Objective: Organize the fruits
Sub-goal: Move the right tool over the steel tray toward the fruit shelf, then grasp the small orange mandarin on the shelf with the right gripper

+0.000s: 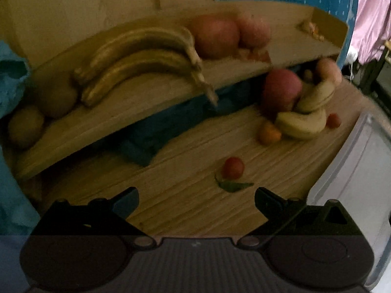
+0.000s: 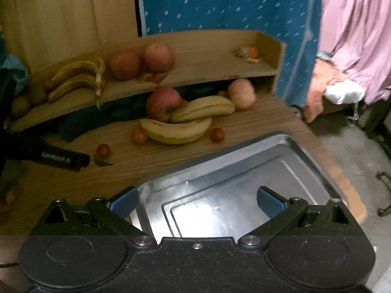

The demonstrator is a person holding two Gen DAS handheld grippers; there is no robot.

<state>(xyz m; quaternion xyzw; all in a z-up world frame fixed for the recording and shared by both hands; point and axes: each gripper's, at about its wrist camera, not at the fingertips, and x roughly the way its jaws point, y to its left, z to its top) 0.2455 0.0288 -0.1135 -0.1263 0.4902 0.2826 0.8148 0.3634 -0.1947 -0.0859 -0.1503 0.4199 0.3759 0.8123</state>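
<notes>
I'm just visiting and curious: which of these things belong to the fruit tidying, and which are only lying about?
Part of the job:
- bananas
- apples
- small red fruit
- shelf
- metal tray
- both open grippers

Just lying about:
- peel scraps
- green leaf
- pink cloth

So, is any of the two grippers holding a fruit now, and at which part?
Nothing is held. The left gripper has its jaws open above the table, near a small red fruit. The right gripper is open over the metal tray.
</notes>
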